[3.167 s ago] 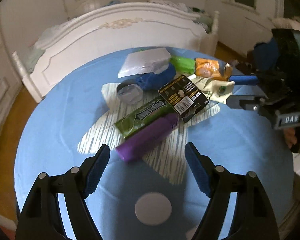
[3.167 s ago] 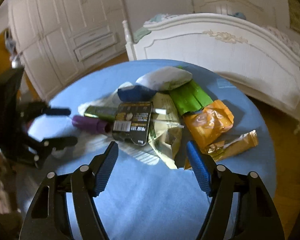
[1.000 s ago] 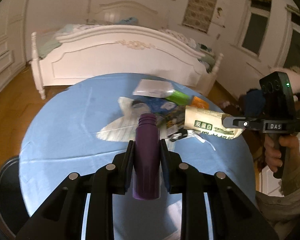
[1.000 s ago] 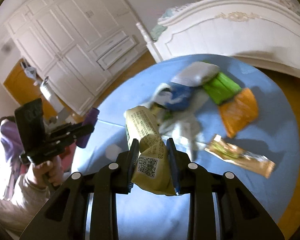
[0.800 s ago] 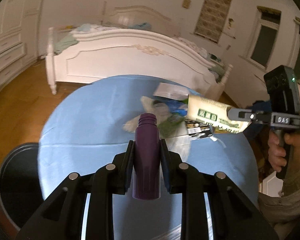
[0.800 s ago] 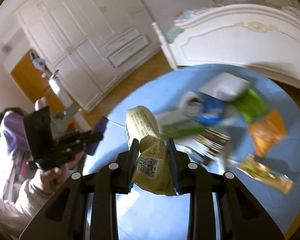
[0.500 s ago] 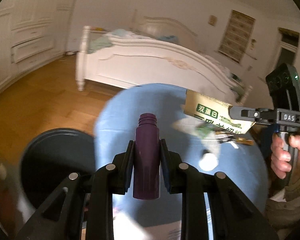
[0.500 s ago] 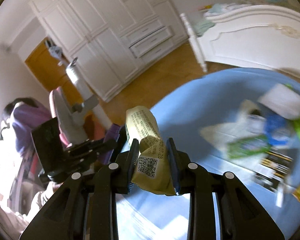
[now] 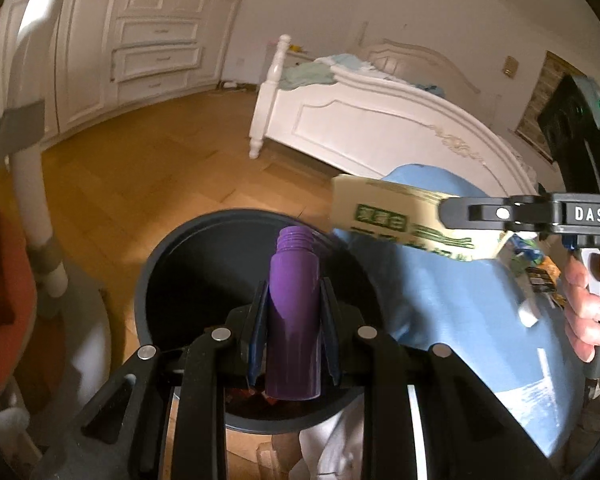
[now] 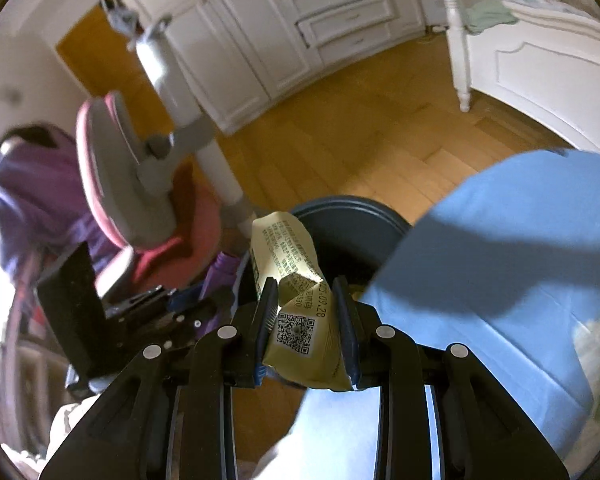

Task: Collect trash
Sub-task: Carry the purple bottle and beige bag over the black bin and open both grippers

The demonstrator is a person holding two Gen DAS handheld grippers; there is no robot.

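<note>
Purple bottle clamped in left gripper, yellow wrapper in right gripper, above bin.

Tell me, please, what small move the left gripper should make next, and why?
Probably open the left gripper: it is shut on the purple bottle, which already hangs over the dark bin, so releasing should drop it inside.
</note>
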